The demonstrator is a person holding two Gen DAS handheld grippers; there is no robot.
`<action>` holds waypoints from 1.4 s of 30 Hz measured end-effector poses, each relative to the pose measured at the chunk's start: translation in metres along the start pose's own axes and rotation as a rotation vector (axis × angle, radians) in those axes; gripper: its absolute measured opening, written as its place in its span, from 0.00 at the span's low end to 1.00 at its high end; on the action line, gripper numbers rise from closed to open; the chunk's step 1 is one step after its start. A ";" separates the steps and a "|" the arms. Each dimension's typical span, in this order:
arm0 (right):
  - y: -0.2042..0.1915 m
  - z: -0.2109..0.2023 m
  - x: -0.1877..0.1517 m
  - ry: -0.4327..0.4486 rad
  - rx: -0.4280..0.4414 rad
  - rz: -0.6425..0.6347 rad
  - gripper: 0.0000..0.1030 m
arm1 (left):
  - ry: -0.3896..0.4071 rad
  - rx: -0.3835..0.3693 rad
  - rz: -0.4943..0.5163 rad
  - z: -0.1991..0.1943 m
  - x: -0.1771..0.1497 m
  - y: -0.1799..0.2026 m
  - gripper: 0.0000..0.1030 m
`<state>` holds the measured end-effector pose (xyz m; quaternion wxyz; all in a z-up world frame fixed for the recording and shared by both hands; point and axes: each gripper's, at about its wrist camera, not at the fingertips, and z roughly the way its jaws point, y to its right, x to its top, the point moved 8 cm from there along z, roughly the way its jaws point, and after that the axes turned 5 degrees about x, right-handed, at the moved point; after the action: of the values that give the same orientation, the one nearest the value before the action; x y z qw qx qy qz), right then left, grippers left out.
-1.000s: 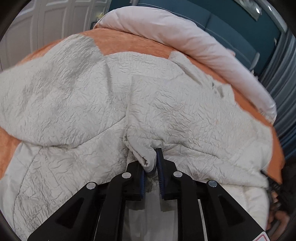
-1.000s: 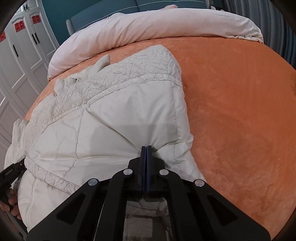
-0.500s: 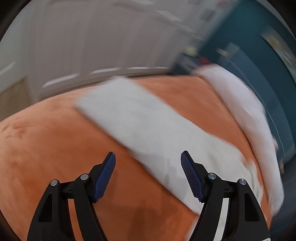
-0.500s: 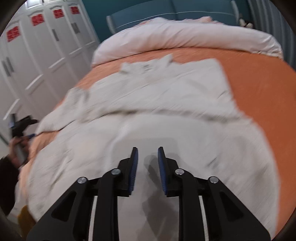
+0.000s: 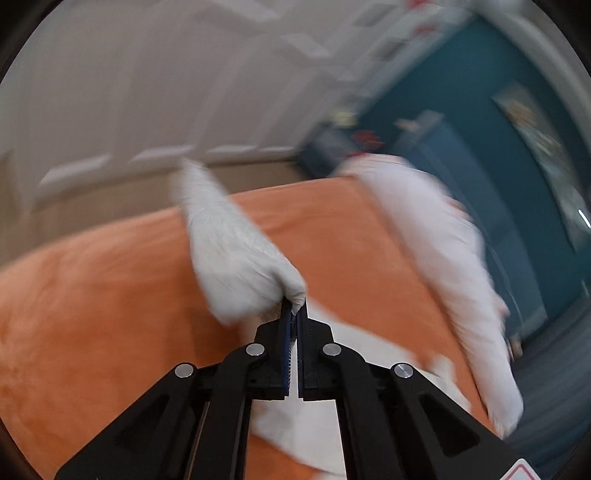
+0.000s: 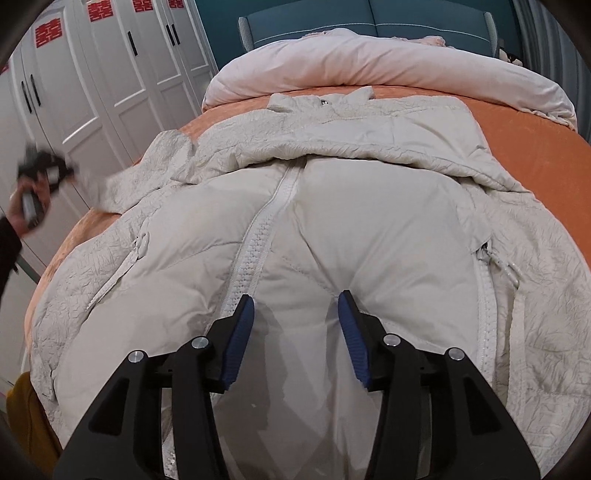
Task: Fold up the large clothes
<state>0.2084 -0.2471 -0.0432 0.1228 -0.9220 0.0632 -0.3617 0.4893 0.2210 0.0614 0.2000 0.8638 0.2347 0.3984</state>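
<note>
A large cream puffer jacket (image 6: 332,221) lies face up on the orange bed (image 6: 535,125), zipper down its middle, collar toward the pillow end. My right gripper (image 6: 295,306) is open and empty, just above the jacket's lower front beside the zipper. My left gripper (image 5: 294,312) is shut on the end of the jacket's sleeve (image 5: 229,251) and holds it raised over the bed's left side; that view is blurred. The left gripper also shows in the right wrist view (image 6: 44,170), at the far left by the sleeve end.
A rolled pale duvet (image 6: 369,70) lies across the head of the bed before a blue headboard (image 6: 369,14). White wardrobe doors (image 6: 110,74) stand along the left side. The orange cover (image 5: 92,314) shows around the sleeve in the left wrist view.
My left gripper let go of the jacket body, swung left, opened wide, then shut on the sleeve end. My right gripper released the jacket edge, opened, and now hangs over the jacket's front.
</note>
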 end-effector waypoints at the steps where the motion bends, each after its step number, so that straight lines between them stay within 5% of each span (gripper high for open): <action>1: 0.000 0.000 0.000 0.002 0.004 0.003 0.45 | 0.016 -0.059 0.076 -0.016 -0.004 0.044 0.00; 5: 0.000 0.001 0.000 0.011 0.045 0.019 0.51 | 0.031 -0.278 0.326 -0.071 -0.062 0.204 0.00; 7: 0.000 0.001 0.000 0.014 0.052 0.022 0.51 | -0.046 -0.396 0.426 -0.086 -0.124 0.279 0.02; 9: -0.001 0.000 0.000 0.019 0.065 0.031 0.52 | -0.152 -0.458 0.496 -0.087 -0.194 0.327 0.15; 11: 0.001 -0.003 0.001 0.027 0.082 0.053 0.52 | -0.265 -0.467 0.565 -0.077 -0.264 0.348 0.72; 14: 0.007 -0.011 0.001 0.048 0.105 0.102 0.52 | -0.362 -0.355 0.618 -0.054 -0.354 0.333 0.73; 16: 0.015 -0.019 0.002 0.062 0.134 0.172 0.52 | -0.387 -0.302 0.641 -0.044 -0.373 0.313 0.73; 20: 0.037 -0.040 0.018 0.083 0.128 0.258 0.57 | -0.328 -0.205 0.611 -0.021 -0.324 0.260 0.73; 27: 0.086 -0.042 0.104 0.161 0.047 0.326 0.62 | -0.169 0.059 0.481 0.022 -0.203 0.154 0.73; 33: 0.103 0.042 0.145 0.027 0.021 0.373 0.62 | -0.190 0.148 0.393 0.054 -0.191 0.111 0.72; 34: 0.102 0.058 0.144 -0.012 0.026 0.394 0.59 | -0.200 0.160 0.400 0.059 -0.196 0.111 0.72; 36: 0.096 0.075 0.147 -0.048 0.031 0.401 0.21 | -0.221 0.180 0.415 0.068 -0.207 0.107 0.69; 37: 0.090 0.072 0.154 -0.026 0.028 0.373 0.10 | -0.224 0.190 0.416 0.076 -0.210 0.107 0.68; 42: 0.059 0.003 0.208 0.252 0.125 0.222 0.05 | -0.233 0.203 0.387 0.084 -0.222 0.088 0.71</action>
<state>0.3609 -0.3456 0.0744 0.2103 -0.8472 0.1567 -0.4619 0.4497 0.0107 -0.0746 0.0579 0.9485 0.0791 0.3013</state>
